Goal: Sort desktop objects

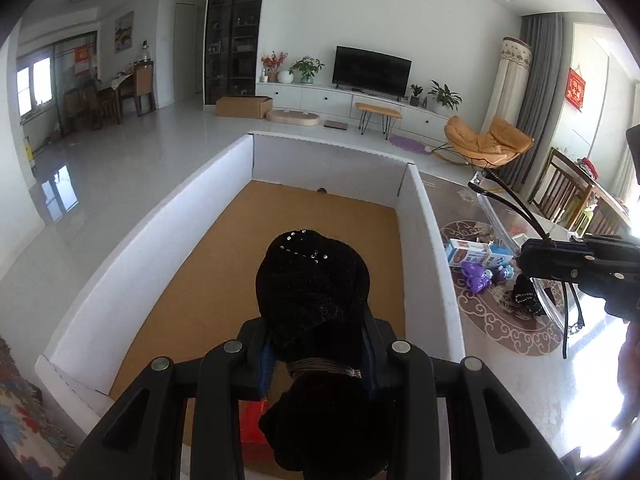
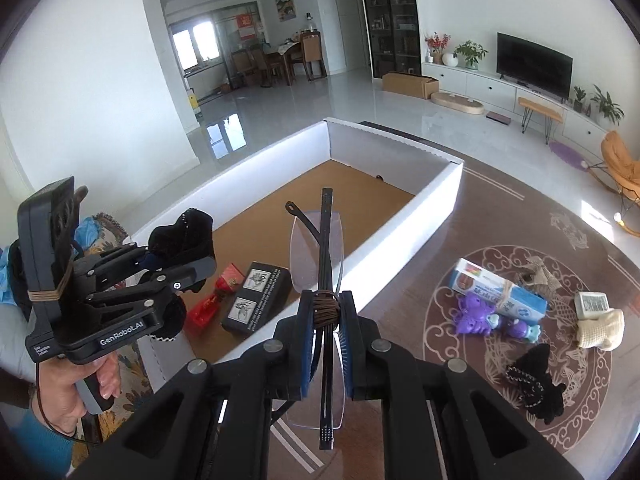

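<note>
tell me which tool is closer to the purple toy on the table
Right. The right tool hangs beside the purple toy; the left tool is over the white box.

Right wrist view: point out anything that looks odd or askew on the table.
The eyeglasses sit edge-on in the right claw, pinched with the temples folded, lenses standing upright. On the table, the blue-and-white box lies slanted amid a loose huddle of small items. Nothing looks spilled or broken.

Toys point(image 2: 496, 318) right of box point(image 2: 404, 236) — apart
</note>
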`<state>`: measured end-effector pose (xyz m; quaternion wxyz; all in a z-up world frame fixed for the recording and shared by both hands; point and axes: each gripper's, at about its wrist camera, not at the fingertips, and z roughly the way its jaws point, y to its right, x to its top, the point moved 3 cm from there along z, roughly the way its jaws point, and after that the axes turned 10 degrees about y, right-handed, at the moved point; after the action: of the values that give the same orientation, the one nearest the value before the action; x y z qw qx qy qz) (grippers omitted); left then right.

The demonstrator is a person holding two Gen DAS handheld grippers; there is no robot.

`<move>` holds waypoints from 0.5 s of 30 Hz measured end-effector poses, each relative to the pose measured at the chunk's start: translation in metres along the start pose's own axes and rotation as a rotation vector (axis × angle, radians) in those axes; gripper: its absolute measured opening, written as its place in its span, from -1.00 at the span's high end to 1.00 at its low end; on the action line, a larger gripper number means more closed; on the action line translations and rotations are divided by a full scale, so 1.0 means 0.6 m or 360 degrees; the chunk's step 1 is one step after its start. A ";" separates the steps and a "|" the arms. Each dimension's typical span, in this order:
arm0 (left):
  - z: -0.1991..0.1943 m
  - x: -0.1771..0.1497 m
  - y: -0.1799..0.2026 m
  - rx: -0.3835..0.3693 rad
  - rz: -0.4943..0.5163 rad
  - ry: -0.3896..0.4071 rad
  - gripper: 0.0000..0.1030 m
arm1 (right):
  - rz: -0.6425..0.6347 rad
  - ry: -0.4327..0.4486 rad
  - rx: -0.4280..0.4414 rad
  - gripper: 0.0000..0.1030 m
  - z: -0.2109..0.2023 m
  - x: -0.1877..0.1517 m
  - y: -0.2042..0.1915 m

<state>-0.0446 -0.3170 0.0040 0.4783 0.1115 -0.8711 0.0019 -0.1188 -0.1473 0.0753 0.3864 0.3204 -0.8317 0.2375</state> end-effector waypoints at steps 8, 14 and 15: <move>0.065 -0.033 -0.110 0.0178 -0.0061 -0.0218 0.19 | -0.0038 -0.0183 0.0230 0.75 0.150 -0.013 -0.136; 0.044 -0.046 -0.110 0.0264 -0.0089 -0.0128 -0.38 | 0.0042 -0.0303 0.0258 -0.16 0.217 -0.063 -0.159; 0.039 -0.046 -0.101 0.0266 -0.0089 -0.0113 -0.38 | 0.0048 -0.0254 0.0253 -0.39 0.208 -0.062 -0.155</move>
<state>-0.0378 -0.3734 -0.0380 0.4362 0.1752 -0.8808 0.0573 -0.0951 -0.2779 -0.0143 0.2887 0.3554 -0.8431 0.2821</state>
